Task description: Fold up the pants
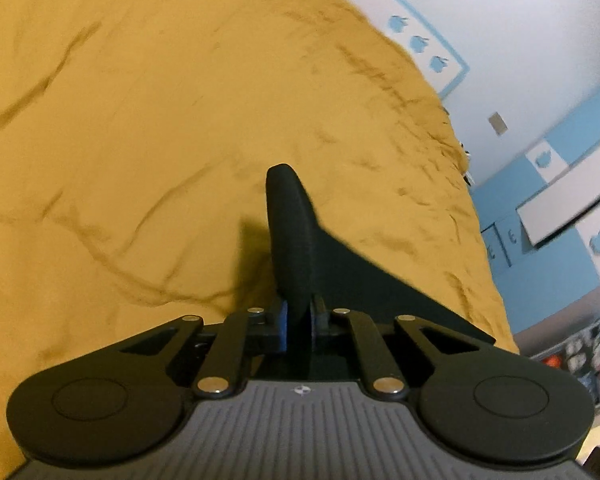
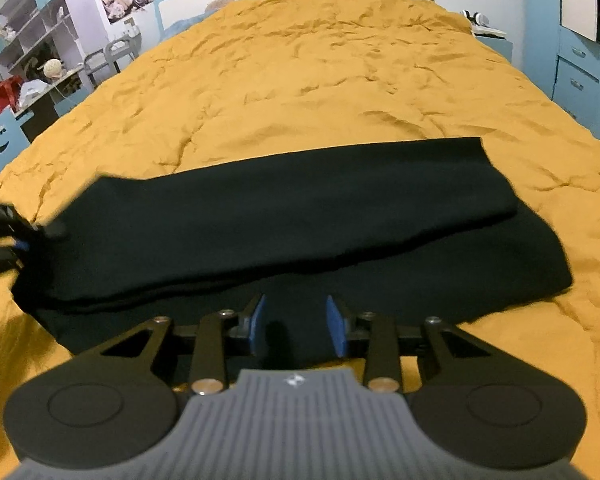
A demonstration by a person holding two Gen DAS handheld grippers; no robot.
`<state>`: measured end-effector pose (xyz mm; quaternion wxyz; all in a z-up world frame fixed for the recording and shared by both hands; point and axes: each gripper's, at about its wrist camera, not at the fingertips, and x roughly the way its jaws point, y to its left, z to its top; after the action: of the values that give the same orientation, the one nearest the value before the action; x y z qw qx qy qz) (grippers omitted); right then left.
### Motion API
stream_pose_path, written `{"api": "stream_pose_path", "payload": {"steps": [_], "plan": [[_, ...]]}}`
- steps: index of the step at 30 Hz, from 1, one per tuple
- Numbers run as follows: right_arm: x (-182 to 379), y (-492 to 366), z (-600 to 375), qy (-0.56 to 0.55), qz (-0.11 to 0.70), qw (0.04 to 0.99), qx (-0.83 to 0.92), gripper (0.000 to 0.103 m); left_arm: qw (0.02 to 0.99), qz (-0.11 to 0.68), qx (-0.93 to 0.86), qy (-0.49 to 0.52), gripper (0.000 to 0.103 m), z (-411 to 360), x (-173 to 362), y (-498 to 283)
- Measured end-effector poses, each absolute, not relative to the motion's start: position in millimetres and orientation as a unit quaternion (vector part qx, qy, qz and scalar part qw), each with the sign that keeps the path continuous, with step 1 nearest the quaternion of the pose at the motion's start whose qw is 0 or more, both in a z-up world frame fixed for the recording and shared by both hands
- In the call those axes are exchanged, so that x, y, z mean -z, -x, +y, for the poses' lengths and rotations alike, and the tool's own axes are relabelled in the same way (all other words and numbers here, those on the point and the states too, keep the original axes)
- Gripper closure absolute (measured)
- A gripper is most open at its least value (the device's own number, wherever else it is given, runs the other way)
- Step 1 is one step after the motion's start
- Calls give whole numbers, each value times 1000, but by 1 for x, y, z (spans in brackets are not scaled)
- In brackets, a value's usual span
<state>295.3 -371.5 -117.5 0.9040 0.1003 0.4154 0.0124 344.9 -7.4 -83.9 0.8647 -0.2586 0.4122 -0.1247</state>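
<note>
Pants (image 2: 284,224), black, are laid across the near bedspread (image 2: 300,80), left end pinched in the closed left gripper (image 1: 298,312), right gripper (image 2: 296,330) held wide; edges should be aligned before release.

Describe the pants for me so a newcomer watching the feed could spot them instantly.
Start from the big bed under the mustard-yellow bedspread. Across its near end lies one long black band, the pants, folded lengthwise, with the left gripper clamped on their left end. They are the only dark thing on the yellow cloth.
</note>
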Motion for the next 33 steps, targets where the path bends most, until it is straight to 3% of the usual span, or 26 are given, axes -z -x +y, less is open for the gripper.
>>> {"api": "stream_pose_path", "payload": {"steps": [8, 14, 24, 33], "plan": [[93, -280, -407, -75, 434, 898, 16, 68, 883, 398, 151, 199, 95, -94, 10, -331], [83, -271, -446, -76, 432, 898, 29, 66, 882, 399, 166, 190, 95, -158, -6, -331], [86, -275, -489, -96, 425, 899, 30, 66, 849, 469, 197, 143, 95, -262, 40, -343], [97, -276, -488, -111, 429, 896, 17, 66, 803, 545, 208, 123, 94, -279, 97, -347]]}}
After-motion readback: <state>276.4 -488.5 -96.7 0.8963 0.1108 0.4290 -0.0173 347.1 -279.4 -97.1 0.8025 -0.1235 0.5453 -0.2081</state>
